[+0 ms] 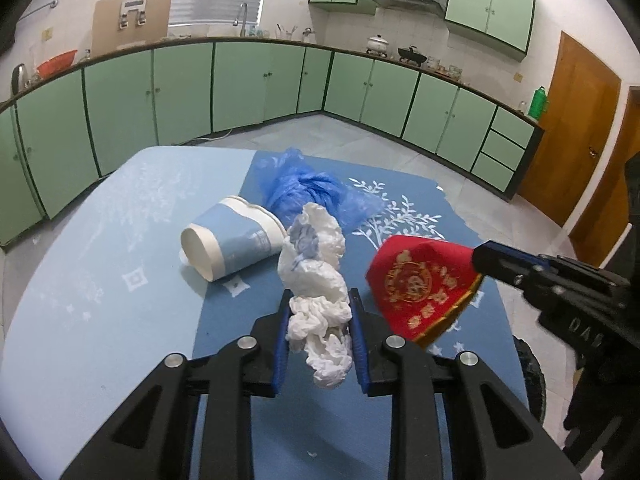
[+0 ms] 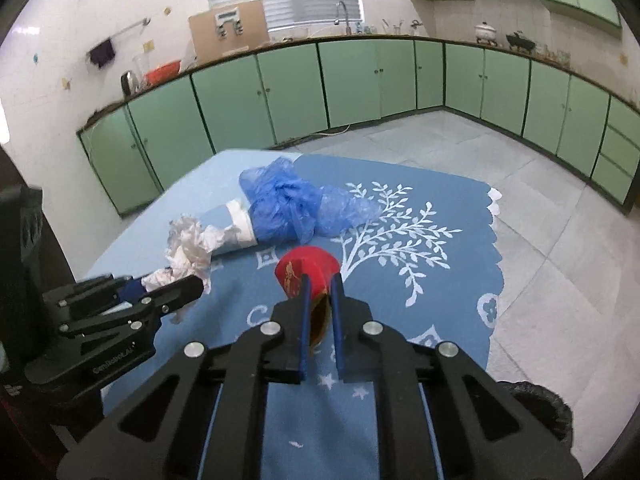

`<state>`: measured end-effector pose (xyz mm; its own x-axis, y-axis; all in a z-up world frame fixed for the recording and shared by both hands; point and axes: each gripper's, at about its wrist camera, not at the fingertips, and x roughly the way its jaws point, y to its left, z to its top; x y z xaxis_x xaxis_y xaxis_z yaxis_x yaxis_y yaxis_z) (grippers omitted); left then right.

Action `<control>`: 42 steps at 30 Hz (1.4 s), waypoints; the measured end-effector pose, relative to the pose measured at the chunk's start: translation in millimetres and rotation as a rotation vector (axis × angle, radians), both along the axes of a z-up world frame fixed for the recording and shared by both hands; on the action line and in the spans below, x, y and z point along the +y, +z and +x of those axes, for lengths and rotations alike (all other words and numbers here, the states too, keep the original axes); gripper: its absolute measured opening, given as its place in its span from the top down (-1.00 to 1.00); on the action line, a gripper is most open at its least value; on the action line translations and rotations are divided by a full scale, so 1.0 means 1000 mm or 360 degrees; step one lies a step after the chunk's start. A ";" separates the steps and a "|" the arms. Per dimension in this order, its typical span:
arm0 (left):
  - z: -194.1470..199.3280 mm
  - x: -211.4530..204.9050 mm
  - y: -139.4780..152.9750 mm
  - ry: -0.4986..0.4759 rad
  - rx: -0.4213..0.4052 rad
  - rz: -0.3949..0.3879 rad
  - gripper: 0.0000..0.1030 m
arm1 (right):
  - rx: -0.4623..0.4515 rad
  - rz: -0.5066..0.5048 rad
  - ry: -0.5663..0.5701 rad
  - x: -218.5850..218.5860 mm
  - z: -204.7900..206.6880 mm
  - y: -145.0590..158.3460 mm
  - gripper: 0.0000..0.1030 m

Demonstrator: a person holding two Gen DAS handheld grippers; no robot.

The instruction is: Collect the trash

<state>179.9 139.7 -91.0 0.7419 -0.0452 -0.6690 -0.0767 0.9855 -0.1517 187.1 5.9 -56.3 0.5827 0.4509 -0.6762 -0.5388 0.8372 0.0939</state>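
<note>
Trash is handling light & soft: crumpled white tissue point(image 1: 318, 312) squashing easily, red paper packet point(image 1: 420, 288) thin, prob. slippery, best pinched at an edge. Left gripper point(image 1: 320, 344) is clamping the tissue w/ jaws narrowly apart; right gripper point(image 2: 320, 312) is pinching the packet, nearly together, both above the blue tablecloth point(image 2: 420, 280).

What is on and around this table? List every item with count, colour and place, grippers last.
paper cup: one, light blue and white, on its side on the table
plastic bag: one, blue, crumpled, behind the cup
tissue wad: one, white, between the left gripper's pads
red packet: one, red with gold print, pinched by the right gripper
tablecloth: one, blue with white leaf print, covering the table
cabinets: many, pale green, along the walls
left gripper: one, black with blue pads, shut on tissue
right gripper: one, black, shut on packet
</note>
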 end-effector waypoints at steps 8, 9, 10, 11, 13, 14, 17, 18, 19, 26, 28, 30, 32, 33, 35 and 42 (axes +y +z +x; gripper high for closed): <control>-0.004 0.012 -0.019 0.0047 0.0088 -0.0017 0.49 | -0.0035 -0.0006 0.0044 0.015 -0.005 0.002 0.77; -0.005 0.014 -0.020 0.0056 0.0091 -0.0019 0.49 | -0.0031 0.0003 0.0040 0.016 -0.004 0.001 0.76; -0.005 0.015 -0.020 0.0062 0.0093 -0.0021 0.49 | -0.0027 0.0007 0.0031 0.016 -0.003 0.001 0.72; -0.006 0.016 -0.020 0.0068 0.0094 -0.0021 0.49 | -0.0020 0.0001 0.0025 0.018 -0.003 0.000 0.69; -0.006 0.018 -0.020 0.0076 0.0090 -0.0027 0.49 | 0.0003 -0.0026 0.0016 0.020 -0.002 -0.006 0.64; -0.007 0.017 -0.019 0.0076 0.0089 -0.0028 0.49 | 0.0015 -0.0039 0.0012 0.021 -0.002 -0.010 0.60; -0.005 0.016 -0.021 0.0069 0.0095 -0.0034 0.49 | 0.0032 -0.0049 0.0000 0.022 -0.002 -0.018 0.63; -0.005 0.015 -0.022 0.0066 0.0096 -0.0035 0.49 | 0.0033 -0.0040 0.0000 0.022 -0.002 -0.018 0.63; -0.006 0.015 -0.023 0.0064 0.0097 -0.0035 0.49 | 0.0035 -0.0041 0.0004 0.022 -0.002 -0.018 0.63; -0.006 0.012 -0.021 0.0038 0.0087 -0.0027 0.49 | 0.0020 -0.0036 -0.0015 0.018 -0.002 -0.016 0.75; -0.007 0.011 -0.017 0.0030 0.0073 -0.0025 0.49 | 0.0005 -0.0019 -0.0021 0.014 -0.004 -0.012 0.76; -0.009 0.010 -0.012 0.0022 0.0052 -0.0022 0.49 | -0.0007 -0.0005 -0.0021 0.010 -0.006 -0.006 0.76; -0.012 0.006 -0.003 0.0006 0.0024 -0.0009 0.49 | -0.0022 0.0022 -0.0025 0.005 -0.009 0.002 0.76; -0.013 0.004 0.000 -0.0002 0.0015 -0.0005 0.49 | -0.0033 0.0033 -0.0025 0.002 -0.011 0.007 0.76; -0.015 0.001 0.008 -0.0017 -0.0001 -0.0004 0.49 | -0.0052 0.0038 -0.0028 -0.003 -0.016 0.015 0.76; -0.025 -0.023 0.037 -0.0095 -0.0072 0.0012 0.49 | -0.0103 0.0084 -0.0070 -0.030 -0.035 0.044 0.76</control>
<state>155.3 116.4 -54.2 0.7673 -0.0852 -0.6356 -0.0113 0.9892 -0.1462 152.0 -23.8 -12.7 0.6444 0.4577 -0.6126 -0.5079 0.8551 0.1045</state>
